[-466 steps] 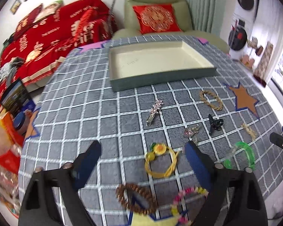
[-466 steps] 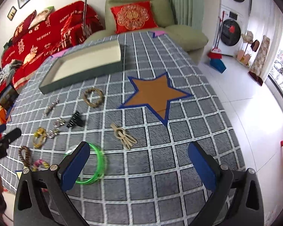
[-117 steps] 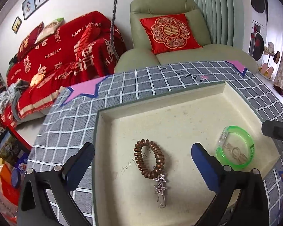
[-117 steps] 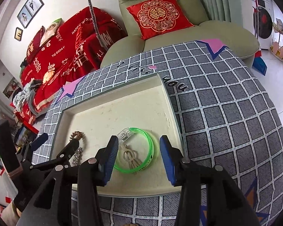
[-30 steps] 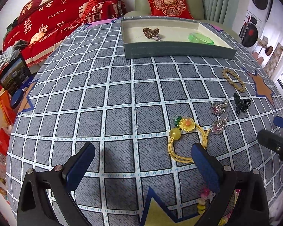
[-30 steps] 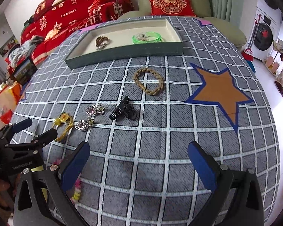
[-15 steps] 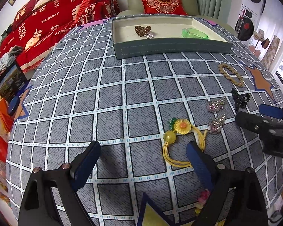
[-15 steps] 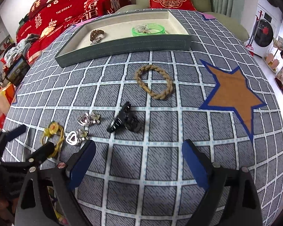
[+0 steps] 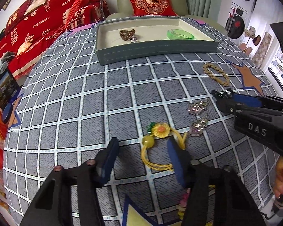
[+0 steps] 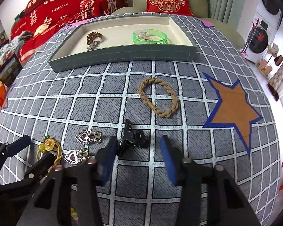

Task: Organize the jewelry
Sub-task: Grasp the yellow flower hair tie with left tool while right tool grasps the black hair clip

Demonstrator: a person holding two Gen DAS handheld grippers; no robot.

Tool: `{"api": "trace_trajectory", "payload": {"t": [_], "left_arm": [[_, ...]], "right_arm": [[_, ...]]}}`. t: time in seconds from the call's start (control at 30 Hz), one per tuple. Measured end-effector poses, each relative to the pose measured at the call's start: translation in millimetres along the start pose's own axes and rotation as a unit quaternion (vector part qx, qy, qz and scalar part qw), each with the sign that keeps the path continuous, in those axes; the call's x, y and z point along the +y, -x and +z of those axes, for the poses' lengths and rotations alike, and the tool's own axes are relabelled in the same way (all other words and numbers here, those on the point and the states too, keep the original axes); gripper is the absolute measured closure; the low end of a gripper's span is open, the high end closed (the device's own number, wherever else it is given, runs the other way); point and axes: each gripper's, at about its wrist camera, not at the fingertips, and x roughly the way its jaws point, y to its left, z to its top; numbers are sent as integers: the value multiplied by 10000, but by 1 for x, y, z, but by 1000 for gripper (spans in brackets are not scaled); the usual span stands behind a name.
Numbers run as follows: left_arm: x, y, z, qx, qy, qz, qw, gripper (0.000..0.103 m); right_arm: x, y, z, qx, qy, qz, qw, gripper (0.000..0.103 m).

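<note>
yellow elastic hair tie (image 9: 161,146) with sunflower lies soft and light on the desk (image 9: 69,101), between the fingers of the open left claw (image 9: 143,156); pinch its cord. the right claw (image 10: 136,157), open too, straddles a stiff black clip (image 10: 133,138).

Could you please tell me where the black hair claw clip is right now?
In the right wrist view, the black claw clip lies on the checked cloth between the right gripper fingers, just right of the heart earrings and below the braided bracelet.

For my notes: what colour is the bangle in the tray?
Translucent bright green bangle; the right wrist view shows it best.
</note>
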Motion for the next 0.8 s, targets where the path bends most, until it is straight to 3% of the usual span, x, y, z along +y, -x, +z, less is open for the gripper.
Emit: {"api": "trace_trajectory", "payload": {"t": [0.07,0.13,0.17,0.5,0.8], "left_arm": [[-4,1,1,-12,-91,-66,9999,55],[-9,1,1,-20,-204,-110,9997,66],[-11,1,1,-29,-262,-126,9996,78],[1,10,1,-107,51,-383,9992,78],[16,37,16,-438,265,-495,9975,78]], "right_arm": [[-1,1,0,-26,8,20,10000,78],[-4,1,0,-21,-43,55,10000,82],[-6,2,-1,-21,-74,99,9999,82],[-26,13,-10,-120,-288,617,9976,82],[-36,30,-10,-191,-337,864,9955,82]]}}
